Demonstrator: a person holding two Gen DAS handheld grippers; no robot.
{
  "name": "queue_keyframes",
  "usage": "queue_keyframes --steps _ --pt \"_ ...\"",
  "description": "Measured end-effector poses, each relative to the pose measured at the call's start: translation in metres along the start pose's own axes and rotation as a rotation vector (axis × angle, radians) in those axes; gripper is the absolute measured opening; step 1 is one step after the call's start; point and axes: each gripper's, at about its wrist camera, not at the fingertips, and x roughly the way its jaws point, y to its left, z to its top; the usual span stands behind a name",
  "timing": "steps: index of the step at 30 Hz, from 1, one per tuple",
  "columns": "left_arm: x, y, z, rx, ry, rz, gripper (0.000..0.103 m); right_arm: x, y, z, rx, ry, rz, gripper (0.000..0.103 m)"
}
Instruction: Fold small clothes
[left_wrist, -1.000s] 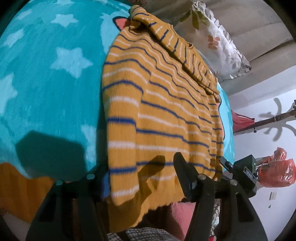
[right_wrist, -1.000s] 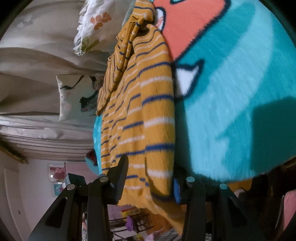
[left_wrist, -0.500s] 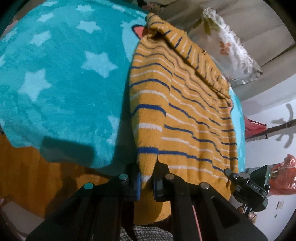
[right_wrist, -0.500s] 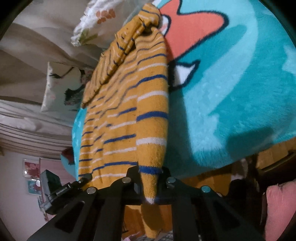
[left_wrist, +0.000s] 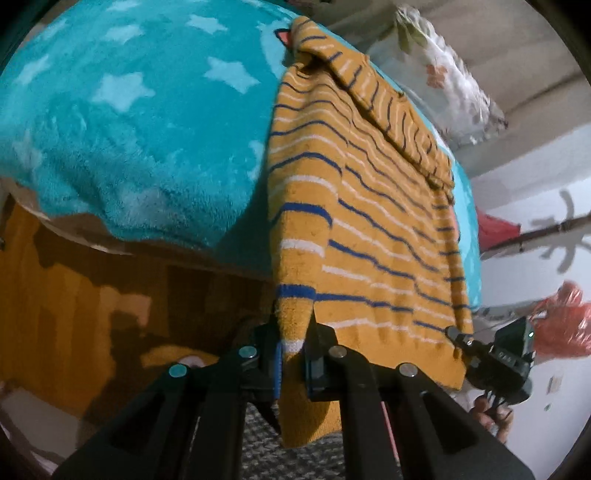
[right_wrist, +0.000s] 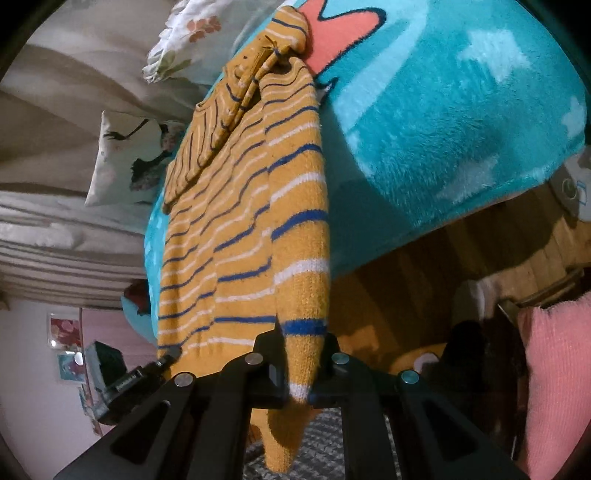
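A small mustard-yellow knit sweater (left_wrist: 369, 206) with blue and white stripes lies stretched over a teal star-patterned blanket (left_wrist: 129, 129). Its hem hangs past the blanket's near edge. My left gripper (left_wrist: 293, 350) is shut on the sweater's left hem corner. My right gripper (right_wrist: 295, 354) is shut on the right hem corner of the sweater (right_wrist: 251, 229). The right gripper also shows in the left wrist view (left_wrist: 495, 362) at the far hem corner. The left gripper shows in the right wrist view (right_wrist: 133, 376). The collar end rests far up on the blanket (right_wrist: 461, 129).
Floral pillows (left_wrist: 443, 74) and beige bedding (right_wrist: 55, 129) lie beyond the sweater. A wooden floor (left_wrist: 92, 295) shows below the blanket edge. A pink cushion (right_wrist: 554, 387) is at the right. A red plastic bag (left_wrist: 557, 321) and a coat stand's shadow are by the white wall.
Both grippers closed on the sweater's hem corners after being open a second ago. Since then they have pulled back and lifted the hem off the blanket's edge.
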Motion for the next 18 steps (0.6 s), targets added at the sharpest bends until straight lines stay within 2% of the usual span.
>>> queue_keyframes --steps 4,8,13,18 --pt "-0.011 -0.01 0.01 0.016 -0.035 -0.018 0.008 -0.002 0.018 0.01 -0.043 -0.004 0.007 0.008" --pt "-0.016 -0.023 0.039 0.014 -0.069 -0.031 0.008 -0.008 0.036 0.035 -0.079 -0.021 0.033 0.008" --pt "-0.015 -0.05 0.097 -0.018 -0.124 -0.058 0.008 -0.01 0.064 0.087 -0.113 -0.042 0.093 0.008" --pt "0.0 -0.078 0.168 -0.06 -0.162 -0.032 0.008 0.002 0.089 0.161 -0.13 -0.04 0.144 0.008"
